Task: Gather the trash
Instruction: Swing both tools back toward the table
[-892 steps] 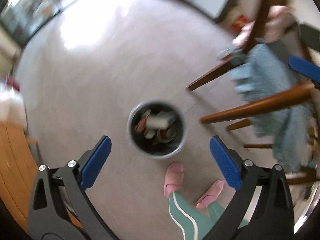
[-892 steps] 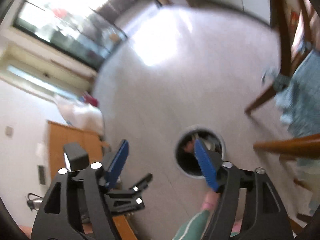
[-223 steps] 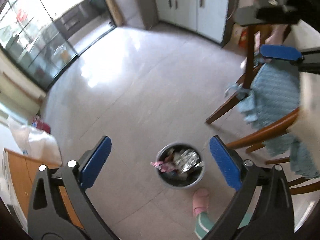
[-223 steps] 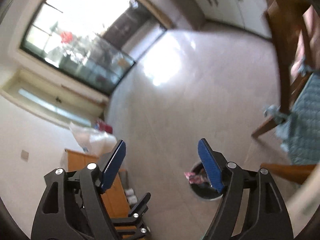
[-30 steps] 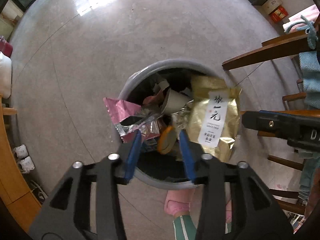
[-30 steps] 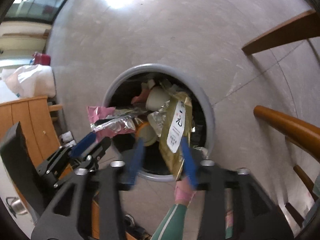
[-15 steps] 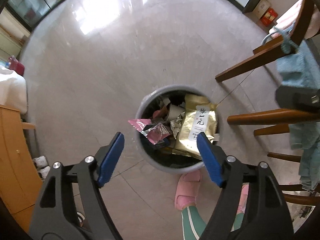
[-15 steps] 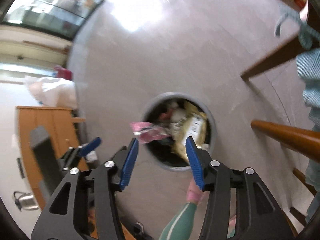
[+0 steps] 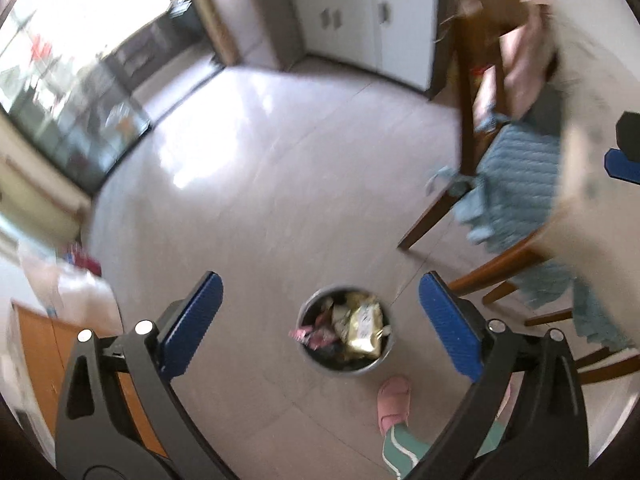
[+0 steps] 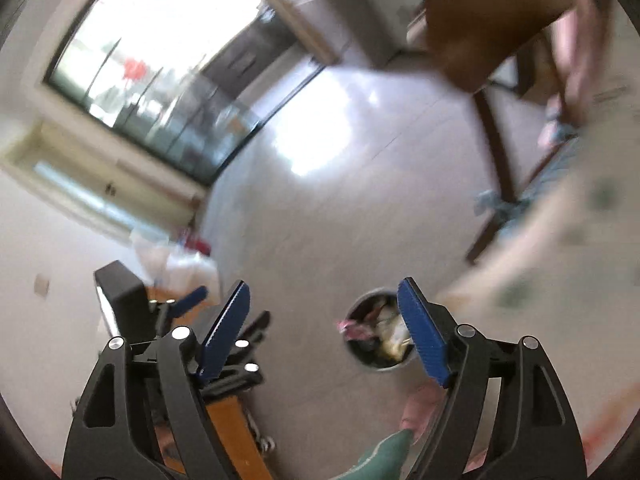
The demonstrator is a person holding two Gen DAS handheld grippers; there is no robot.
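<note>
A round grey trash bin [image 9: 384,364] stands on the tiled floor far below, full of wrappers. A gold pouch [image 9: 363,334] and a pink wrapper [image 9: 301,335] lie on top. My left gripper [image 9: 320,322] is open and empty, high above the bin. My right gripper [image 10: 326,330] is open and empty, also high up; the bin [image 10: 390,366] shows partly behind its right finger, with the pink wrapper [image 10: 349,329] sticking out. One blue finger of the right gripper [image 9: 622,166] shows at the right edge of the left wrist view.
A wooden chair [image 9: 500,184] with a blue cushion [image 9: 520,168] stands right of the bin. A pale table edge [image 10: 560,232] is on the right. An orange wooden cabinet [image 9: 40,356] is at left. My pink slipper [image 9: 394,402] is beside the bin. White cupboards [image 9: 360,12] line the far wall.
Both grippers have risen well above the bin and opened wide. The gold pouch and the pink wrapper, held a second ago, now lie in the bin.
</note>
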